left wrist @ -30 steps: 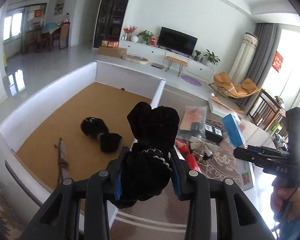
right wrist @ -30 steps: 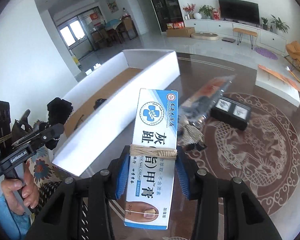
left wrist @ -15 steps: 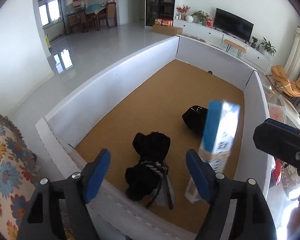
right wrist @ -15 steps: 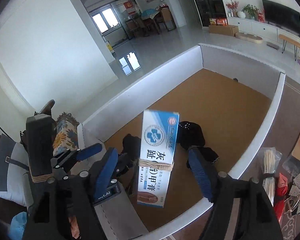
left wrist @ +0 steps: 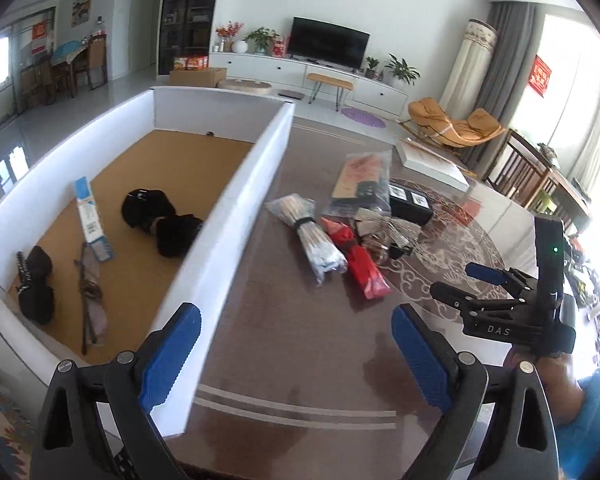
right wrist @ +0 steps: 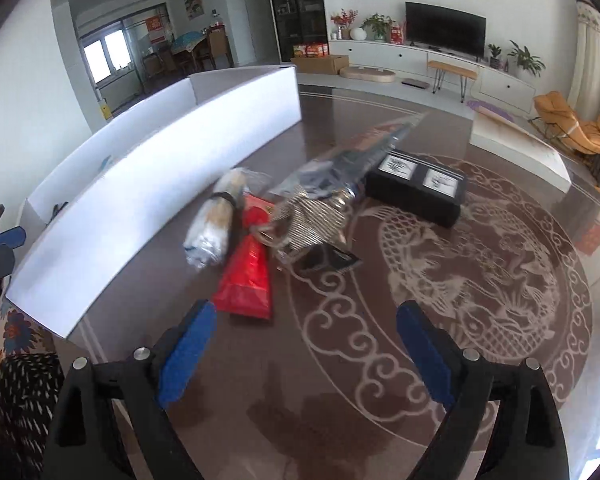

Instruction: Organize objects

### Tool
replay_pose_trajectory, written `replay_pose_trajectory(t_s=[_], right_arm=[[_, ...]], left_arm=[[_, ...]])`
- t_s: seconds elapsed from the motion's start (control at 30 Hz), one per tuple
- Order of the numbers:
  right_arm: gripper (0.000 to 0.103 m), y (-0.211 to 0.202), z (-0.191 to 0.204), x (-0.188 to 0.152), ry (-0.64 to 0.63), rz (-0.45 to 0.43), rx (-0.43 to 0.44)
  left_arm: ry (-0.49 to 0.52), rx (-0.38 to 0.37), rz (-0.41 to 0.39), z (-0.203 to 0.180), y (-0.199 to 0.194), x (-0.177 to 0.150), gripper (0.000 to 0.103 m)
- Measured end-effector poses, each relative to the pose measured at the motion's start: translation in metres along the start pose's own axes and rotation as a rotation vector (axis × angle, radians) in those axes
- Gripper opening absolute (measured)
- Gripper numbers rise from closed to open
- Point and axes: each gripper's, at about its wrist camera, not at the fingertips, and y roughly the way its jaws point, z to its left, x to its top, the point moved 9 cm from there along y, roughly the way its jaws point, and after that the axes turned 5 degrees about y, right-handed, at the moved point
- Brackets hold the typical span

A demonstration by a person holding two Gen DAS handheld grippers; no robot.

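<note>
A white-walled box [left wrist: 236, 196] with a brown floor stands at the table's left. In it lie the blue-and-white cream carton [left wrist: 90, 218], two black fabric bundles [left wrist: 162, 222] [left wrist: 36, 284] and a thin brown bundle [left wrist: 90, 296]. On the table lie a bagged bundle of sticks [left wrist: 312, 236], a red packet [left wrist: 360, 262], a silver ribbon piece [left wrist: 388, 228], a clear bag [left wrist: 360, 176] and a black box [left wrist: 410, 202]. My left gripper [left wrist: 296, 356] is open and empty. My right gripper [right wrist: 308, 352] is open and empty, near the red packet [right wrist: 248, 276].
The dark glass table [right wrist: 380, 400] has a pale dragon pattern [right wrist: 480, 276]. A flat white board [left wrist: 432, 160] lies at its far side. A floral cushion [right wrist: 16, 332] sits beyond the left edge. The box wall [right wrist: 140, 196] stands left of the pile.
Both grippers have let go: the black bundle and the cream carton now lie in the box. Both grippers have swung back from over the box to the table and its pile.
</note>
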Motion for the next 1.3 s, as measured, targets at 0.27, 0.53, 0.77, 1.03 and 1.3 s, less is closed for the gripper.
replay_pose_trajectory(t_s=[0.27,0.53,0.77,1.03,1.3], right_arm=[[0.096,-0.015,-0.072,-0.066,0.014,0.013,-0.139],[0.103,-0.001,-0.064,-0.063,0.04,0.03,-0.118],[0.103,0.0,-0.063,-0.064,0.038,0.029,-0.12],[0.103,0.0,-0.063,-0.063,0.038,0.029,-0.12],[0.103,0.0,-0.063,-0.063,0.038,0.029,-0.12]], left_arm=[[0.088,0.094,0.19,-0.063,0.098,-0.043,0.097],[0.096,0.149,0.168,-0.058,0.125,-0.039,0.1],[0.096,0.149,0.123,-0.056,0.129,-0.032,0.103],[0.095,0.153,0.105,-0.055,0.129,-0.032,0.103],[0.104,0.142,0.107,-0.053,0.144,-0.02,0.103]])
